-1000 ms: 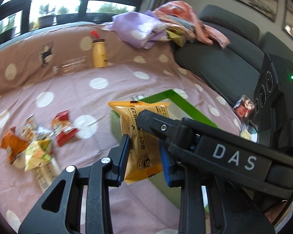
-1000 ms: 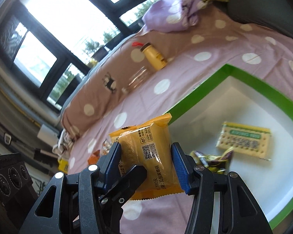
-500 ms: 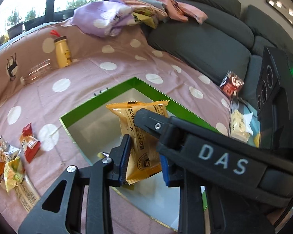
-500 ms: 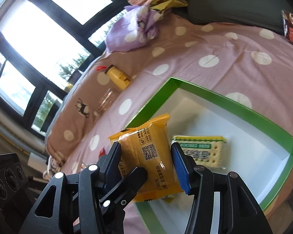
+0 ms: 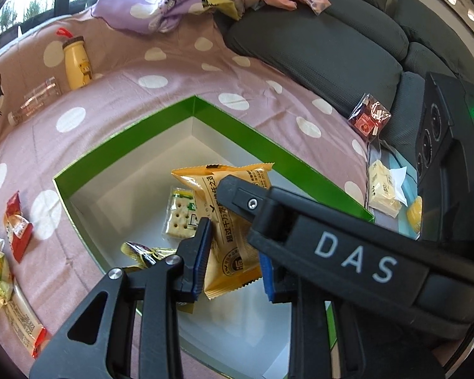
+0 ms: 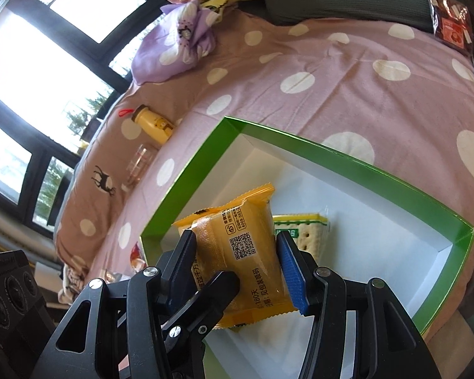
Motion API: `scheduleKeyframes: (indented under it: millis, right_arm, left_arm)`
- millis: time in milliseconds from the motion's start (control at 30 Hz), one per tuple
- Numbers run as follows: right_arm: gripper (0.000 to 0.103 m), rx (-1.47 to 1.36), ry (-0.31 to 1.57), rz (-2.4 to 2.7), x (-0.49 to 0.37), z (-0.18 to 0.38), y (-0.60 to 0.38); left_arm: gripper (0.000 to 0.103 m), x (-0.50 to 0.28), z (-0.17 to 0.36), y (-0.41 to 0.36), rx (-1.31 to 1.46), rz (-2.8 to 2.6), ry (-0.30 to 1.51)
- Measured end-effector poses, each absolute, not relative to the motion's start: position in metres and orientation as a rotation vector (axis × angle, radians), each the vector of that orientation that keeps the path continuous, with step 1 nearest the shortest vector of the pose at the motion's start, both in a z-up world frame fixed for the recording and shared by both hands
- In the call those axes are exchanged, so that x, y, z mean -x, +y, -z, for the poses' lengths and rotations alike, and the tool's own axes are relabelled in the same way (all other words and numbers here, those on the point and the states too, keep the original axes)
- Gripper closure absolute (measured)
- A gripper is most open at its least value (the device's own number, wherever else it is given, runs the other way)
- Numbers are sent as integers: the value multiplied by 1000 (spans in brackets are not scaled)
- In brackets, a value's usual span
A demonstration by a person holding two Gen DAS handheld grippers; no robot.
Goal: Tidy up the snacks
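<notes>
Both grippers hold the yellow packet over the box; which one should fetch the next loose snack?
Left, probably: the loose snacks lie beside the green box, plain to the left gripper, barely seen by the right gripper.

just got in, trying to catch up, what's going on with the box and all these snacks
A person with a gripper in each hand is sorting snacks into a green box on a polka-dot cloth. Both the left gripper and right gripper clamp one yellow packet, held over the box. A cracker pack and a gold wrapper already lie inside. More snacks wait on the cloth.
</notes>
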State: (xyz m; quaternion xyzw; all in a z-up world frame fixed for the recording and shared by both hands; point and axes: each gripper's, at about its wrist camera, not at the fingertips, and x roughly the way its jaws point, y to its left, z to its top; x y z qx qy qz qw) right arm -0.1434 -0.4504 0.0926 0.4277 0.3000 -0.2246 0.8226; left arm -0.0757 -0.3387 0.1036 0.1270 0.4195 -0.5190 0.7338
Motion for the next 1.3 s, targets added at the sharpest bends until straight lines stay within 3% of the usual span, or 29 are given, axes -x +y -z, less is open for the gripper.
scheduleKeyframes:
  millis: [733, 1200, 1300]
  right_arm:
    - [47, -952, 755, 529, 136, -66, -460]
    - [47, -924, 742, 548, 134, -69, -458]
    - [36, -890, 701, 552, 135, -78, -454]
  left_arm:
    - [76, 67, -77, -352, -284, 1132, 1052]
    - [73, 65, -79, -343, -241, 1107, 1040]
    - [64, 63, -90, -331, -210, 1100, 1010]
